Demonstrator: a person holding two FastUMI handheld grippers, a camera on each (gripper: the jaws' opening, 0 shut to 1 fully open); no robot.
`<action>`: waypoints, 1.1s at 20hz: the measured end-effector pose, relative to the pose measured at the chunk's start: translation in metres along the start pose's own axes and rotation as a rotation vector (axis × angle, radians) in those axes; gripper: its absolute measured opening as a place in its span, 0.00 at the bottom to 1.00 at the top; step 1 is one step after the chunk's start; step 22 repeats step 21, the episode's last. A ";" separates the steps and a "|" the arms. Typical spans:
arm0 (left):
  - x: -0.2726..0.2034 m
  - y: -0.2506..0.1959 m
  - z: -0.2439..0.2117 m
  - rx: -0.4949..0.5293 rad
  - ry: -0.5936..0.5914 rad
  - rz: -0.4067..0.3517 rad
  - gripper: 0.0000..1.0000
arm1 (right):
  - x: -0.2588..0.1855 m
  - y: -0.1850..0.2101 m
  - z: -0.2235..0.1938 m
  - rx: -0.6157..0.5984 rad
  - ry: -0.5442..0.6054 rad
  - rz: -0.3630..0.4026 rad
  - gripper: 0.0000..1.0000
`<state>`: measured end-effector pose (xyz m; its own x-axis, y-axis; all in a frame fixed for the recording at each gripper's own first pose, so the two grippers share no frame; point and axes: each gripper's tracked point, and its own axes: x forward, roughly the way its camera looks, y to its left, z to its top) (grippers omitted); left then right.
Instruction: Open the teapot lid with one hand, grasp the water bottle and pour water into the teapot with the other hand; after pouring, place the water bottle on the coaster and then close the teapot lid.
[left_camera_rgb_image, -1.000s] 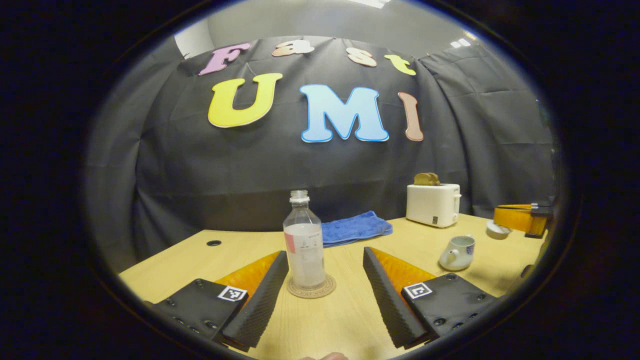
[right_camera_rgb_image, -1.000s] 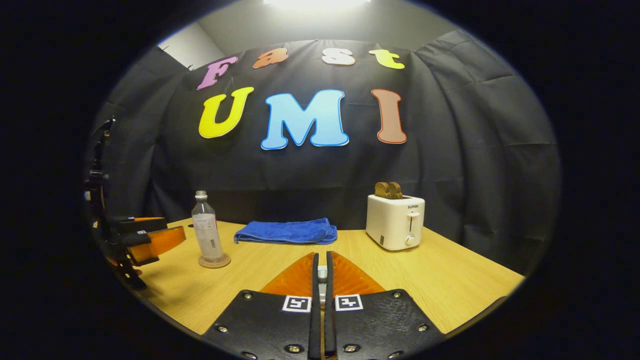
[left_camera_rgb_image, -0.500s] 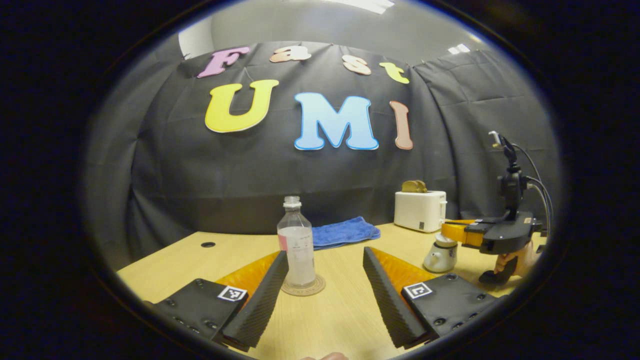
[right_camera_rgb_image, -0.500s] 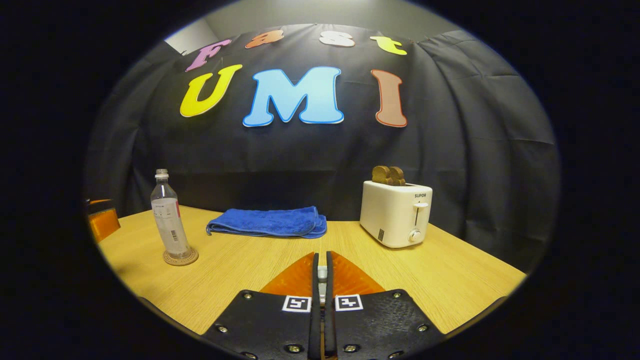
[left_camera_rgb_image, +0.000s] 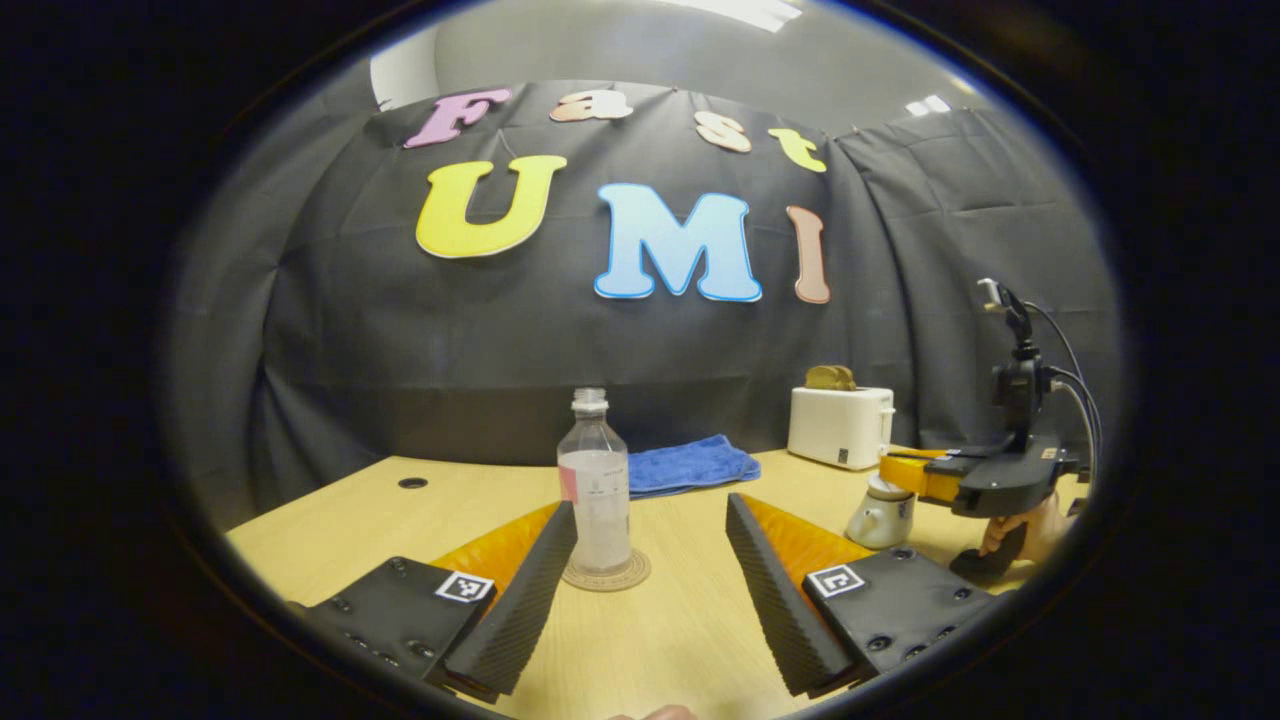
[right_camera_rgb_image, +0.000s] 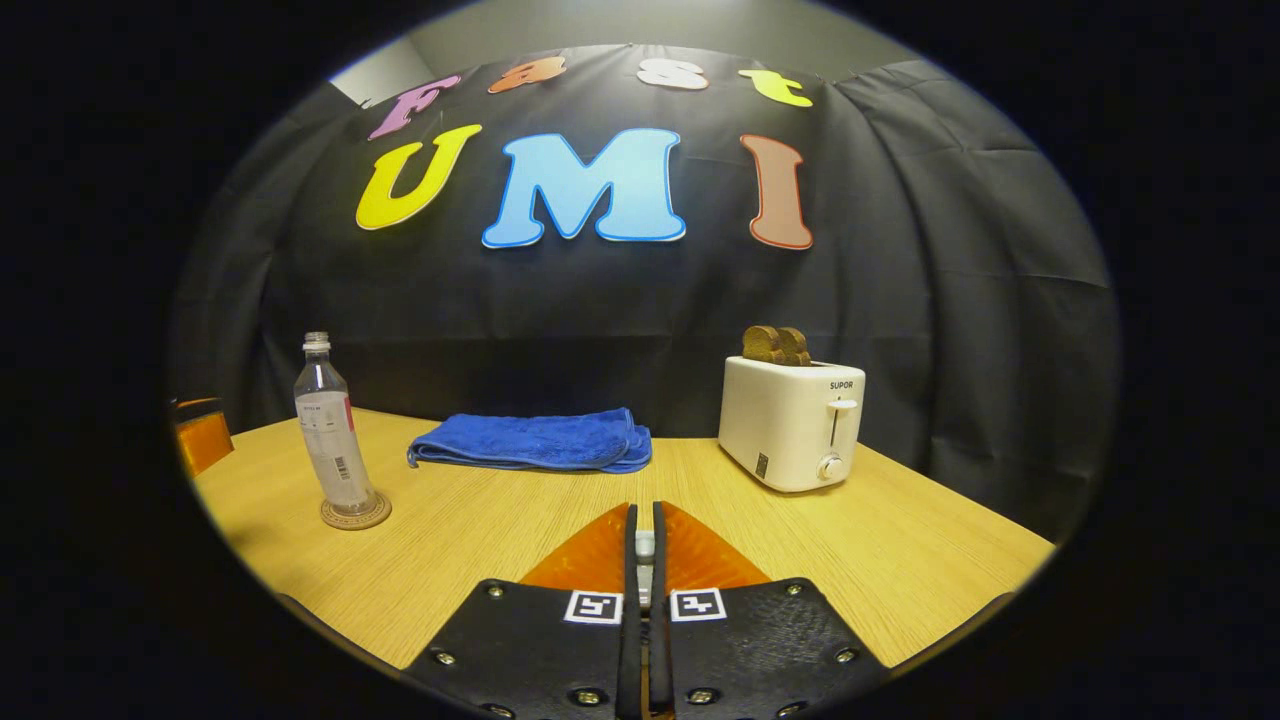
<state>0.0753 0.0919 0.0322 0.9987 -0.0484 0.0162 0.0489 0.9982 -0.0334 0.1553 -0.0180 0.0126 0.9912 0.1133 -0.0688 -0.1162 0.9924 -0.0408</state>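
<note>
The bottle (right_camera_rgb_image: 331, 430) stood on a coaster (right_camera_rgb_image: 355, 514) on the tabletop (right_camera_rgb_image: 480, 540), the towel (right_camera_rgb_image: 532, 442) behind and to its right, the toaster (right_camera_rgb_image: 792, 421) right of that.

Both grippers (left_camera_rgb_image: 650, 560) (right_camera_rgb_image: 641, 560) — black screwed plates, square coded tags, ribbed pads.

— What sits on the wooden table (right_camera_rgb_image: 480, 560)?
— A coaster (right_camera_rgb_image: 355, 513) under the bottle (right_camera_rgb_image: 330, 440), a folded blue towel (right_camera_rgb_image: 530, 443), a white toaster (right_camera_rgb_image: 792, 422), and a small teapot (left_camera_rgb_image: 880, 515) off right.
</note>
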 end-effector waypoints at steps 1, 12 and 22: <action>-0.001 0.000 -0.001 0.002 -0.002 0.002 1.00 | -0.001 0.000 -0.001 -0.001 0.001 -0.001 0.03; -0.006 -0.004 -0.002 -0.001 -0.002 0.015 1.00 | -0.012 -0.008 0.018 -0.019 -0.038 -0.049 0.27; -0.020 -0.050 -0.011 -0.029 -0.004 0.033 1.00 | -0.102 0.050 0.011 -0.020 -0.031 0.067 0.71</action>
